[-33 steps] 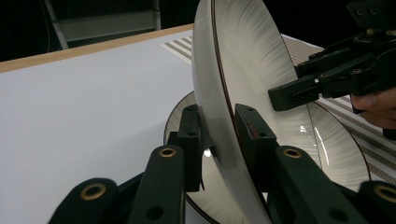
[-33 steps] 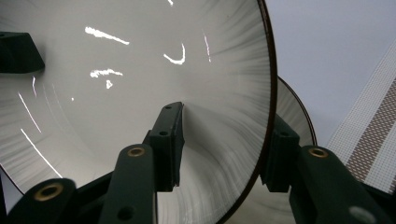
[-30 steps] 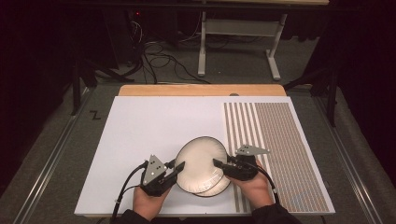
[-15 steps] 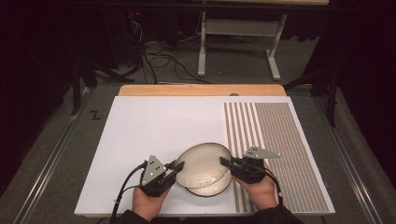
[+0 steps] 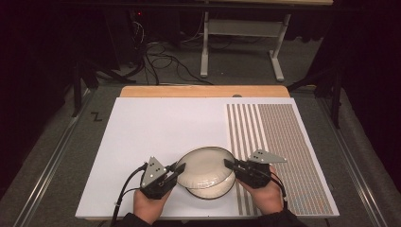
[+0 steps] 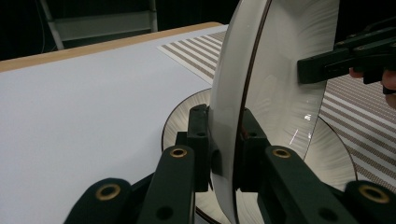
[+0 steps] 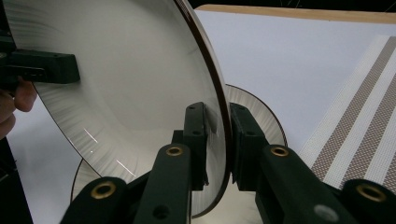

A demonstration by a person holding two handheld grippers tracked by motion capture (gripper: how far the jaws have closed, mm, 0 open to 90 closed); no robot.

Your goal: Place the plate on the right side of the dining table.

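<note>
Both grippers pinch the upper plate (image 5: pixel 203 166) by its rim, the left gripper (image 5: pixel 178 168) and the right gripper (image 5: pixel 229 164) at opposite edges, holding it just above the lower plate (image 5: pixel 215 190), near the striped mat (image 5: pixel 279 142).

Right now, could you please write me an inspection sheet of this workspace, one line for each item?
Surface: white board with brown striped panel at right, on a wooden tabletop.
Job's things: upper cream dark-rimmed plate lifted over lower matching plate.
Clutter: nothing seen.
Grippers: left gripper shut on the upper plate's left rim; right gripper grips its right rim, jaws just closing.
Cables: black cable trails from left gripper; floor cables.
Surroundings: dark room, grey table frame behind.
</note>
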